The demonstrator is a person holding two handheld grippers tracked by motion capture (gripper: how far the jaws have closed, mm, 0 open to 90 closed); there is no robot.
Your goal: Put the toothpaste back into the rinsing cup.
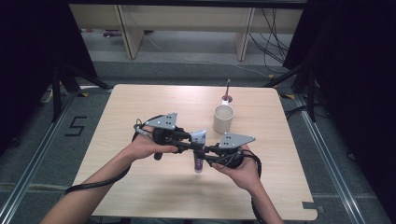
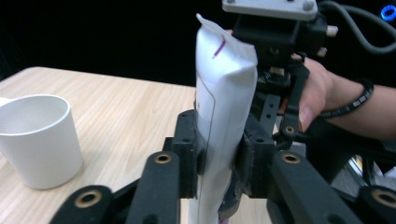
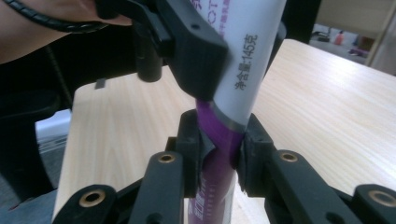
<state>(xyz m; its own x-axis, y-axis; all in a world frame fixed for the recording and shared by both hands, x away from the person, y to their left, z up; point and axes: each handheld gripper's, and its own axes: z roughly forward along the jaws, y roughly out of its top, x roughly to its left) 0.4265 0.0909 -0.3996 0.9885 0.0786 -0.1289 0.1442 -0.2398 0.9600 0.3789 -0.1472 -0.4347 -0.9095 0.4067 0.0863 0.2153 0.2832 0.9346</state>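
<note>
At the lower middle of the high view, a person's two forearms reach in, each hand holding a black two-jaw gripper topped by a grey three-cornered plate. The left gripper (image 1: 194, 145) and the right gripper (image 1: 204, 157) meet over the light wooden table (image 1: 140, 182) on a white and purple squeeze tube (image 1: 199, 151), held roughly upright with its crimped end up. In the left gripper view, the left jaws are clamped on the tube's white upper body (image 2: 224, 116). In the right gripper view, the right jaws are clamped lower, on its purple part (image 3: 219, 135). Just beyond, right of centre, stands a cream cylindrical cup (image 1: 223, 118). Behind it, near the far edge, a thin dark red-handled utensil (image 1: 227, 90) stands up from a small white base.
</note>
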